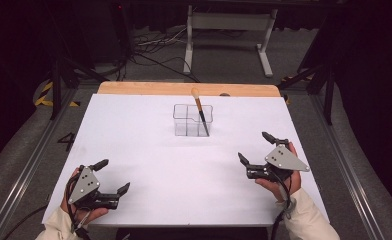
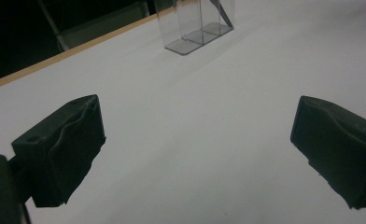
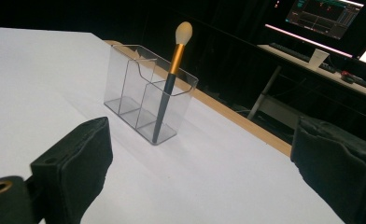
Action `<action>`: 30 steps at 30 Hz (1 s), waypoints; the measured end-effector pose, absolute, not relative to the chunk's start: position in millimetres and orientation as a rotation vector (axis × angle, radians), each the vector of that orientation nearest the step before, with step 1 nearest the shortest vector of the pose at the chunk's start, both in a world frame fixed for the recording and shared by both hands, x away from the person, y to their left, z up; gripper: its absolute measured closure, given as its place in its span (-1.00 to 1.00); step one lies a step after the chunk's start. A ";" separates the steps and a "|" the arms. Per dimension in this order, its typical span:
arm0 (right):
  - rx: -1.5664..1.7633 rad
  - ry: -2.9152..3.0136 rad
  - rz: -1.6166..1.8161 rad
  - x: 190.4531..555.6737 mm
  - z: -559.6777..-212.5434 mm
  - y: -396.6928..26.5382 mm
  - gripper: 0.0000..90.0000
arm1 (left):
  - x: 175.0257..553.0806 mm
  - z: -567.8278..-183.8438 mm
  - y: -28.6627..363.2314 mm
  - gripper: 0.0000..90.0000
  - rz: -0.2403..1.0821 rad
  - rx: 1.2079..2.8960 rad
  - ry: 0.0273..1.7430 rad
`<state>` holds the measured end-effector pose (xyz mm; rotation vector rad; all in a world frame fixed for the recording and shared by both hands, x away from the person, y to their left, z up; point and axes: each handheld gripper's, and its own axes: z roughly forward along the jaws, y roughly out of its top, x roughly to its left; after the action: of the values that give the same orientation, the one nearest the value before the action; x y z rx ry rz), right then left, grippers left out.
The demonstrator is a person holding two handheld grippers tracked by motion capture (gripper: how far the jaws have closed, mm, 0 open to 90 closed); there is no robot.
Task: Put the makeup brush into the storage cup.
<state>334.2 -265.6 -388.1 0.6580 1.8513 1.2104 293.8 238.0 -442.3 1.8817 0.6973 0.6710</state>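
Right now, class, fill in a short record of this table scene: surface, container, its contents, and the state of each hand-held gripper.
surface: white table top with a wooden far edge
container: clear plastic organizer, three compartments, upright near the far middle
contents: makeup brush, bristles up, leaning in one end compartment
left hand-held gripper: open, holding nothing, near the front left corner
right hand-held gripper: open, holding nothing, at the front right
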 end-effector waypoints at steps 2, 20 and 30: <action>0.665 1.851 1.216 333.4 -388.7 -267.3 -0.86 | 293.8 -442.2 238.2 -0.92 0.671 1.881 0.697; 0.648 1.874 1.191 324.4 -401.9 -281.1 -0.86 | 294.1 -442.2 238.5 -0.93 0.667 1.879 0.693; 0.651 1.892 1.179 318.2 -409.9 -294.3 -0.87 | 295.1 -442.9 237.5 -0.93 0.663 1.883 0.687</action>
<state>318.2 -294.3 -409.9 0.6509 1.8923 1.1795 295.1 237.5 -442.9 1.8831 0.6871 0.6626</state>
